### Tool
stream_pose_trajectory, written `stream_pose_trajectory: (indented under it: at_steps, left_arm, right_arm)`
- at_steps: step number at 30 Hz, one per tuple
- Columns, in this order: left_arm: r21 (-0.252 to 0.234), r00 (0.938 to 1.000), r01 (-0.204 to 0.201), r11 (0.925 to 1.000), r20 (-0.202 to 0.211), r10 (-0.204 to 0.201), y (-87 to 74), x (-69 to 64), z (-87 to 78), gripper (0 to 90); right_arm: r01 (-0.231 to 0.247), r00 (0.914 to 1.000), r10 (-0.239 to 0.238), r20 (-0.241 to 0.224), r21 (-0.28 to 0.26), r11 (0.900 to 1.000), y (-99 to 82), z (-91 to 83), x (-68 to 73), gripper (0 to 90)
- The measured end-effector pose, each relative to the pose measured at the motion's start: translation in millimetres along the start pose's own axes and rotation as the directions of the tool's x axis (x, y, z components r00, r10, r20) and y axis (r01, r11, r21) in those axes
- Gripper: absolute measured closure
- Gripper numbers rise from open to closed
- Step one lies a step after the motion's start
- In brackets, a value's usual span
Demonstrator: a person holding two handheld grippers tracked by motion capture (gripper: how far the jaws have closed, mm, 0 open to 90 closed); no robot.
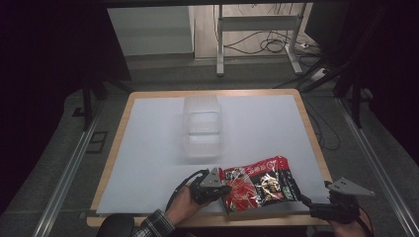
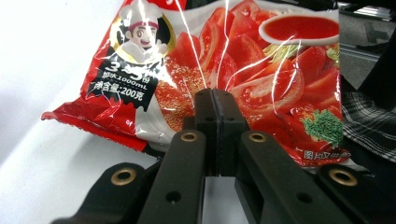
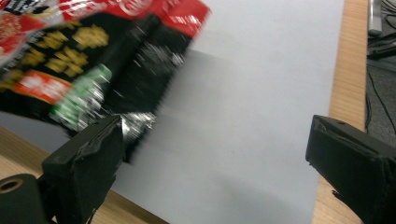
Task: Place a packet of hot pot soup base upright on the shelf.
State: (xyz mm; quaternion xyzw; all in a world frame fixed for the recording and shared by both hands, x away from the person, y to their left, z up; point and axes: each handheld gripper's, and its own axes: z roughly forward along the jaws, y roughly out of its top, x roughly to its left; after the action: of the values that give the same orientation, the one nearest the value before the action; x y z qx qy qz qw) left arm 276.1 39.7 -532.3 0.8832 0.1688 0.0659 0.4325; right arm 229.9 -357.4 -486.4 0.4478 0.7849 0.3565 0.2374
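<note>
Red sauce packet [image 1: 259,183], crinkled, table's near edge

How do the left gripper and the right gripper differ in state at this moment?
The left gripper has its fingers closed together on the red packet, while the right gripper has its fingers wide apart. The left gripper holds the packet's left edge; the right gripper grips nothing, with the packet's corner just beside one finger. Both are near the table's front edge.

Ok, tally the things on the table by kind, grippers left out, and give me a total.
Red snack bag: 1
Clear plastic container: 1
Total: 2
</note>
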Motion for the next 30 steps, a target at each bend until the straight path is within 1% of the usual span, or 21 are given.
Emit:
stream_pose_trajectory:
  at_steps: [1,3,4,6,7,9,11,12,13,15,16,19,24,27,28,29,30]
  left_arm:
    - [-0.008,0.9999,0.013,0.9999,0.000,-0.013,-0.6,-0.5,0.2,90.0]
    - [-0.008,0.9999,0.015,0.9999,0.002,-0.015,-1.3,-0.3,-0.3,90.0]
    - [0.002,1.0000,0.006,1.0000,0.003,-0.006,-1.6,0.6,-1.4,90.0]
    - [-0.007,0.9997,0.022,0.9997,0.007,-0.022,-2.5,0.3,-1.5,90.0]
    - [-0.003,0.9998,0.019,0.9998,0.011,-0.019,-3.1,1.7,-2.2,90.0]
    - [-0.006,0.9990,0.040,0.9992,0.020,-0.039,-4.8,2.6,-2.6,90.0]
    - [-0.002,0.9989,0.042,0.9991,0.022,-0.042,-5.8,3.1,-3.1,90.0]
    - [0.000,0.9988,0.044,0.9990,0.022,-0.044,-6.3,3.2,-3.3,90.0]
    - [0.011,0.9992,0.034,0.9994,0.021,-0.034,-6.6,4.0,-4.0,90.0]
    - [0.009,0.9987,0.043,0.9991,0.026,-0.043,-7.3,4.5,-3.7,90.0]
    - [0.003,0.9984,0.050,0.9988,0.028,-0.050,-7.6,4.2,-3.4,90.0]
    - [0.003,0.9985,0.046,0.9989,0.028,-0.046,-7.5,4.4,-3.7,90.0]
    - [0.002,0.9984,0.047,0.9989,0.032,-0.047,-7.9,5.0,-4.0,90.0]
    - [0.002,0.9982,0.048,0.9988,0.034,-0.048,-8.4,5.6,-4.1,90.0]
    - [0.011,0.9987,0.037,0.9993,0.034,-0.037,-8.5,6.2,-4.7,90.0]
    - [0.009,0.9986,0.039,0.9992,0.034,-0.040,-8.7,6.0,-4.6,90.0]
    - [0.009,0.9986,0.040,0.9992,0.034,-0.040,-8.8,5.9,-4.6,90.0]
  right_arm:
    - [-0.005,1.0000,0.005,0.000,0.000,1.0000,-0.5,-0.4,-1.0,4.8]
    - [-0.010,0.9999,0.010,-0.005,-0.001,0.9999,-1.3,-0.1,-1.9,4.8]
    - [-0.008,0.9999,0.008,-0.010,0.001,1.0000,-1.4,0.2,-1.8,4.8]
    - [0.000,0.9998,0.000,-0.019,0.003,1.0000,-0.9,1.1,-0.2,4.9]
    - [0.006,0.9996,-0.006,-0.029,0.003,1.0000,-0.4,1.4,1.0,4.9]
    - [0.011,0.9990,-0.011,-0.043,0.004,0.9999,0.3,2.3,2.9,4.9]
    - [0.016,0.9982,-0.016,-0.057,0.002,0.9999,0.7,2.8,4.6,4.8]
    - [0.011,0.9977,-0.011,-0.067,0.000,0.9999,1.1,2.8,5.2,4.8]
    - [0.010,0.9970,-0.011,-0.076,-0.005,0.9999,1.7,2.9,6.0,4.7]
    - [0.012,0.9953,-0.014,-0.095,-0.015,0.9998,3.2,2.7,8.8,4.0]
    - [0.022,0.9942,-0.024,-0.105,-0.025,0.9994,4.5,2.8,11.2,2.8]
    - [0.030,0.9913,-0.033,-0.128,-0.024,0.9992,7.4,3.9,17.4,2.8]
    - [0.022,0.9816,-0.028,-0.189,-0.035,0.9992,13.6,6.2,29.5,2.6]
    - [0.005,0.9713,-0.017,-0.237,-0.049,0.9988,19.4,6.2,36.9,2.7]
    - [0.003,0.9692,-0.016,-0.246,-0.053,0.9986,21.8,5.8,39.3,2.9]
    - [-0.003,0.9667,-0.011,-0.256,-0.055,0.9985,24.0,5.6,41.6,2.9]
    - [-0.019,0.9618,0.002,-0.274,-0.058,0.9981,26.6,5.9,44.3,2.8]
